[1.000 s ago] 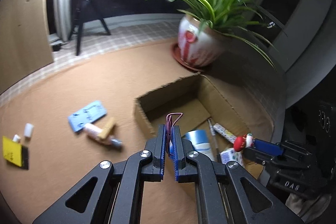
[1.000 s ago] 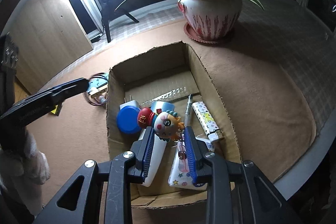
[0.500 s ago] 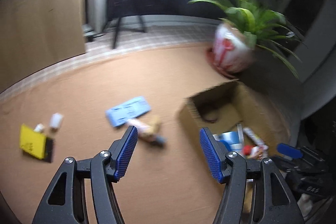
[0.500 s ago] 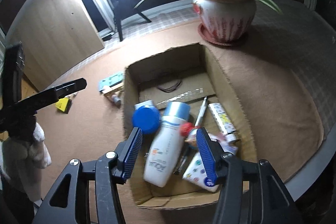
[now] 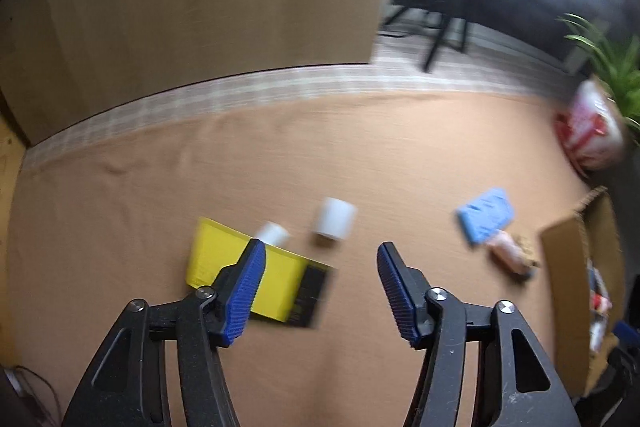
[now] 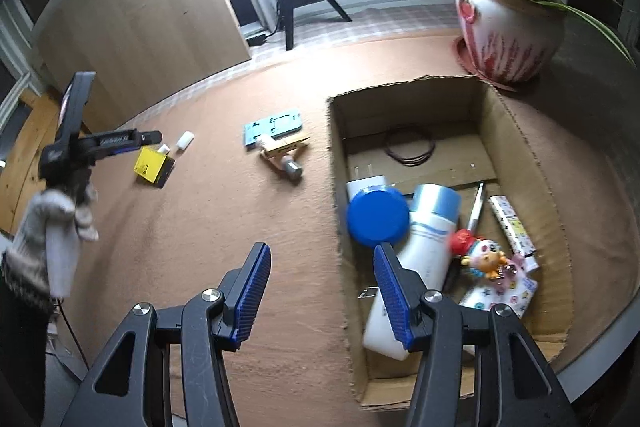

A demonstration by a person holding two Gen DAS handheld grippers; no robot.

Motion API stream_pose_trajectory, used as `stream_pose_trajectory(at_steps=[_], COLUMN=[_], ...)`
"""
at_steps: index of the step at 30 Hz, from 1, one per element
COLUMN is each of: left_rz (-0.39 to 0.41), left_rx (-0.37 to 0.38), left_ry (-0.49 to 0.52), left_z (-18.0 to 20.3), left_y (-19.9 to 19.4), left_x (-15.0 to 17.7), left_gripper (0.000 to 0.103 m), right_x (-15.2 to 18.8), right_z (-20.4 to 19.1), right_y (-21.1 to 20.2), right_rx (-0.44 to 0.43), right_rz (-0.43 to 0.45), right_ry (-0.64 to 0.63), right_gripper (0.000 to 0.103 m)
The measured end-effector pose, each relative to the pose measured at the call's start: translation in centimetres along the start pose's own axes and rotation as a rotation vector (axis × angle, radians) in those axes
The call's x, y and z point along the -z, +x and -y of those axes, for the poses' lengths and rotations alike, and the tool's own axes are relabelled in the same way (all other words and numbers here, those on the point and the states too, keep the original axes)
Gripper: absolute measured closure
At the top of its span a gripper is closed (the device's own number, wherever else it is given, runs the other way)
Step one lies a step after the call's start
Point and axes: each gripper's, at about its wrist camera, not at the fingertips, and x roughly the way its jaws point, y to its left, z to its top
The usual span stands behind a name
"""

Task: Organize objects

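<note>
1. Yellow box (image 5: 244,269) lying flat on tabletop (image 5: 360,155), two white caps (image 5: 335,223) just beside it, all well apart from cardboard box (image 6: 520,131).
2. Step in hand, judging by aim: reaching for these leftovers; next calls for lowering over one piece and closing.
3. Left claw (image 5: 320,287) spread wide, holding nothing, above yellow box's near edge.
4. Right claw (image 6: 322,291) likewise wide and unladen, over cardboard box's left wall.

Yellow box (image 5: 244,269) flat on cloth, two white caps (image 5: 335,223) beside

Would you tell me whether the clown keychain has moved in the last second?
Yes: the clown keychain dropped from the right gripper into the cardboard box.
</note>
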Motion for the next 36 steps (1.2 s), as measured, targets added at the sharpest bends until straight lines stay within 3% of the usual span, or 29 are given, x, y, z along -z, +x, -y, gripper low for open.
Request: stream_pose_trajectory(at_steps=[9,13,17,25,36], left_rz=[-0.074,-0.126,-0.134,-0.136,-0.13], left_rx=[-0.035,0.004,0.013,0.038,0.115], left_ry=[-0.095,-0.09,-0.048,0.012,-0.001], left_z=[-6.2,-6.9,-6.1,-3.8,-1.9], left_y=[3.4,4.6,4.3,3.0,1.2], left_x=[-3.1,-2.4,-1.2,2.9,8.5], left_gripper=[0.046,0.07,0.082,0.084,0.084], right_x=[0.2,0.3,0.1,-0.6,-0.6], right_z=[0.4,0.8,0.9,-0.9,-3.7], right_y=[-0.3,-0.3,-0.2,0.7,2.4], right_rx=[0.015,0.023,0.023,-0.009,-0.061], right_rz=[0.008,0.009,0.008,-0.001,-0.043], right_ry=[0.046,0.057,0.063,0.016,-0.053], right_gripper=[0.053,0.053,0.053,0.053,0.053])
